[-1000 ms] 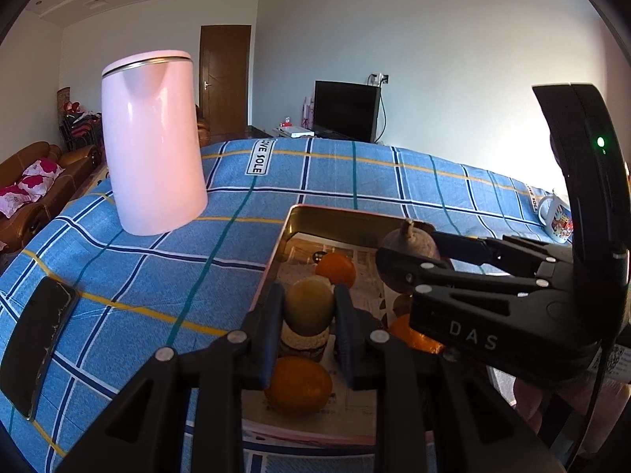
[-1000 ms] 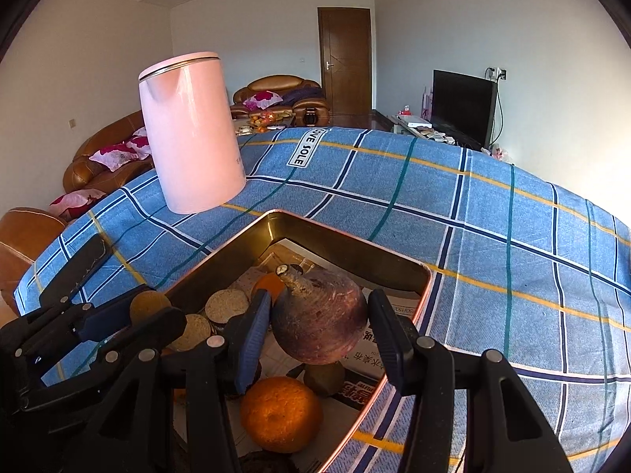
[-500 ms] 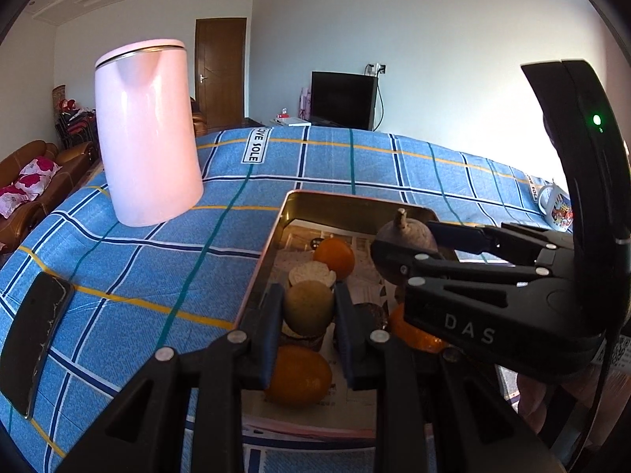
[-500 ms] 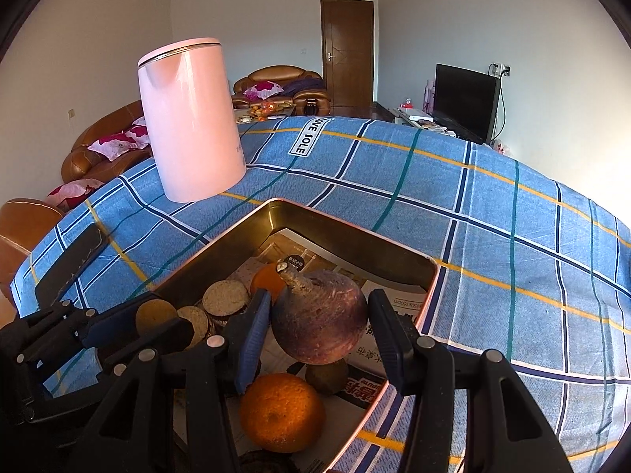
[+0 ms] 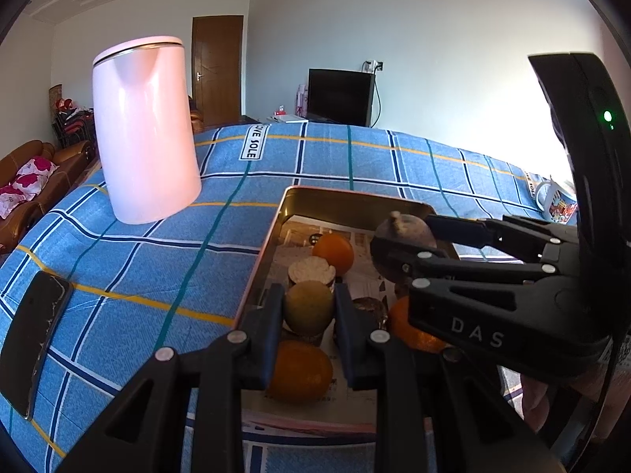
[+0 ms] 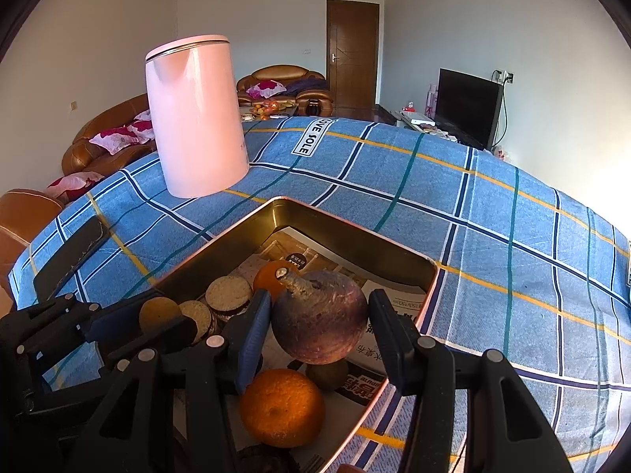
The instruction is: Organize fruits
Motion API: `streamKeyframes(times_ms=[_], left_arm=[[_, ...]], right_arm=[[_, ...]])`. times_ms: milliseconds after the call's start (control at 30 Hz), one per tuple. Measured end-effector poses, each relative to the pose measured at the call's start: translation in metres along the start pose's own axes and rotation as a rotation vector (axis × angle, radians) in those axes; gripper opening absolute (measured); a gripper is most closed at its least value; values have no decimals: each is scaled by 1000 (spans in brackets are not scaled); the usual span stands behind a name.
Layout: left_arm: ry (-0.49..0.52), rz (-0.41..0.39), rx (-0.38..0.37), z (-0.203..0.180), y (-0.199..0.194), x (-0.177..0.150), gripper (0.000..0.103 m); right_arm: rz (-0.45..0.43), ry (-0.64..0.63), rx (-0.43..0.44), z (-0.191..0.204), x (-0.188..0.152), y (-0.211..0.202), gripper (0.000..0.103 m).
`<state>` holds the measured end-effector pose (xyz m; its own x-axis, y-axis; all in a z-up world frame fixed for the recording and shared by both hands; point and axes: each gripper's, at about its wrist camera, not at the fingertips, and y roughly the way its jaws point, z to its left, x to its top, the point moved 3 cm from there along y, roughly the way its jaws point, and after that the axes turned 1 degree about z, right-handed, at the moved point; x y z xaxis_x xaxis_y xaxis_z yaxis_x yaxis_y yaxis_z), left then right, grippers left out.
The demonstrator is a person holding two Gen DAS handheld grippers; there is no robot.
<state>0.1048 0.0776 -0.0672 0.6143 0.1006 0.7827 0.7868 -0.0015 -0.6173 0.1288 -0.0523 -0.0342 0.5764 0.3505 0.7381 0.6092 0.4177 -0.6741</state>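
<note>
A gold metal tray (image 5: 339,197) (image 6: 355,228) lined with newspaper sits on the blue checked cloth. My left gripper (image 5: 308,307) is shut on a small green-brown fruit (image 5: 308,306) held over the tray. My right gripper (image 6: 319,323) is shut on a dark purple round fruit with a stem (image 6: 319,327), also held over the tray; it shows in the left wrist view (image 5: 404,230). Oranges (image 6: 282,408) (image 5: 335,252), round brown-rimmed slices (image 6: 228,293) (image 5: 311,270) and a small green fruit (image 6: 327,374) lie in the tray.
A tall pink kettle (image 5: 146,134) (image 6: 197,118) stands on the cloth, far left of the tray. A black phone (image 5: 35,347) (image 6: 71,252) lies near the left edge. A printed mug (image 5: 558,205) stands at the far right. Sofas, a door and a TV are behind.
Both grippers, each still holding its fruit, have drawn back and up a little from the tray; kettle and tray sit slightly lower and farther in view.
</note>
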Motion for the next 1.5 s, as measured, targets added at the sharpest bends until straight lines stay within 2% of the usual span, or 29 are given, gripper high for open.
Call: streamKeyframes(times_ms=[133, 200, 267, 467, 567, 733, 800, 867, 900, 1500], left_arm=[[17, -8, 4, -4, -2, -1, 30], [22, -13, 9, -5, -4, -2, 39], [28, -30, 17, -6, -8, -2, 60], [50, -79, 30, -9, -22, -1, 77], [57, -91, 36, -10, -27, -1, 77], [53, -107, 38, -8, -32, -1, 78], [50, -120, 38, -8, -36, -1, 81], [52, -135, 44, -10, -42, -2, 91], [52, -144, 49, -10, -44, -1, 93], [25, -224, 37, -11, -75, 4, 96]], right_arm=[[-11, -17, 16, 6, 1, -6, 53], [-22, -31, 2, 9, 2, -9, 54], [-31, -35, 0, 10, 2, -13, 57], [-81, -32, -27, 7, -2, -37, 64], [-112, -12, -42, 0, -5, -53, 71], [-163, 19, -64, -10, -10, -76, 74], [-174, 23, -68, -11, -13, -82, 74], [-189, 28, -73, -12, -16, -89, 74], [-195, 32, -72, -13, -17, -93, 74], [-281, 49, -101, -13, -36, -133, 76]])
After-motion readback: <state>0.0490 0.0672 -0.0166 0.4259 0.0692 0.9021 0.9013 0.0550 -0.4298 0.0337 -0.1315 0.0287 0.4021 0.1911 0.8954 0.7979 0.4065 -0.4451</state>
